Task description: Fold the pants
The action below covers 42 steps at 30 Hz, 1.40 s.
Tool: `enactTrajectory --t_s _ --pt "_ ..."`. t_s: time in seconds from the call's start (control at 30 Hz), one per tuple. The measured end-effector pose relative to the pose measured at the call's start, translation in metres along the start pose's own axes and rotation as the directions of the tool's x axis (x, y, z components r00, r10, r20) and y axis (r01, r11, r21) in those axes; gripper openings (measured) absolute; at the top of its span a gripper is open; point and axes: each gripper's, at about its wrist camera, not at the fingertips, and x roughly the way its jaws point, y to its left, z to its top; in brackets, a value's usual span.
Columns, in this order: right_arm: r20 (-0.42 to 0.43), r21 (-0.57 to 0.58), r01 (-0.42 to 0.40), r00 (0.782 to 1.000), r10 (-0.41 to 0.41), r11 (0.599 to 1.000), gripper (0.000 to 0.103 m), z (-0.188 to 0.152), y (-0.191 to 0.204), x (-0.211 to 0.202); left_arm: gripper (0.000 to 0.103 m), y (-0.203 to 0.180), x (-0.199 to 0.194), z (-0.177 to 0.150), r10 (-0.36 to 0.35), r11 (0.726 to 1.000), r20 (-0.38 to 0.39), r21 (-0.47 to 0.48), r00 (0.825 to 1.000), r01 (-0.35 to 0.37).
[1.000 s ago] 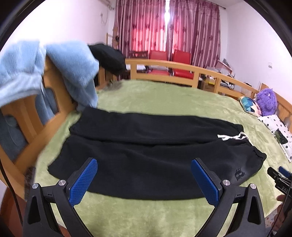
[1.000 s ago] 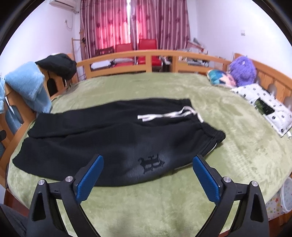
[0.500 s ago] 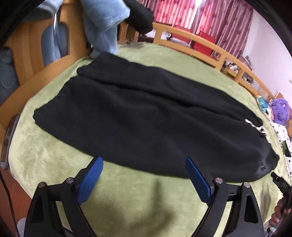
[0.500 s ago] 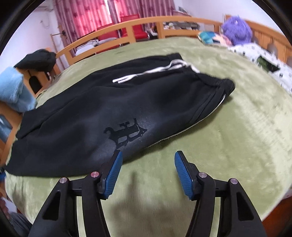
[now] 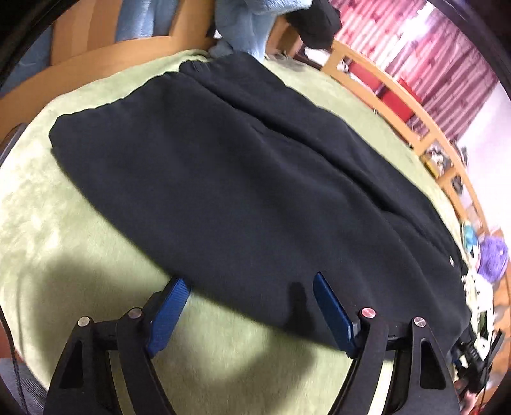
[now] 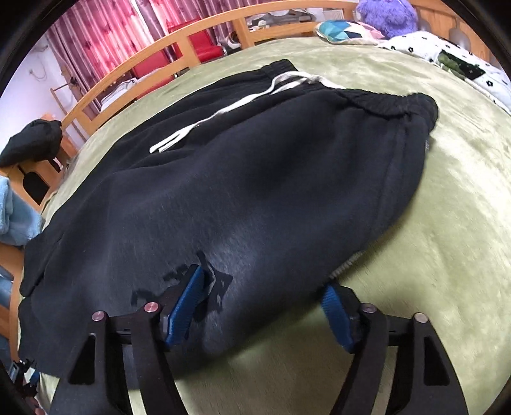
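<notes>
I see the pants' [image 5: 255, 191] near edge between both tongs, left gripper [image 5: 249, 287] closing, right gripper [image 6: 263, 289] opening, neither grasping.

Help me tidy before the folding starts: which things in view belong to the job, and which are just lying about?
Job: black fleece pants with white drawstring; left gripper, jaws closing; right gripper, jaws opening; green plush blanket.

Lying about: purple plush toy; light blue fluffy towel; black garment on the wooden rail.
</notes>
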Motion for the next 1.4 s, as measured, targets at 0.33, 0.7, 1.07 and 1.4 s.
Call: enactTrajectory --t_s 0.33,0.7,1.07,1.4 --pt "0.038 0.062 -0.05 0.998 0.047 0.997 0.066 0.026 -0.014 0.015 0.04 0.023 0.018 0.032 0.008 0.985 0.022 -0.173 1.0 -0.004" --pt "0.171 0.116 -0.044 0.985 0.024 0.992 0.01 0.012 -0.044 -0.029 0.008 0.018 -0.019 0.034 -0.003 0.995 0.079 -0.104 0.997 0.011" --pt "0.234 0.125 -0.066 0.972 0.035 0.99 0.009 -0.031 -0.082 -0.124 0.008 0.022 -0.075 0.012 -0.045 0.998 0.105 -0.038 0.993 0.049" --pt "0.23 0.059 -0.039 0.973 0.024 0.997 0.009 -0.099 -0.103 -0.182 0.007 0.05 -0.122 -0.013 -0.048 0.998 0.112 -0.023 0.993 0.051"
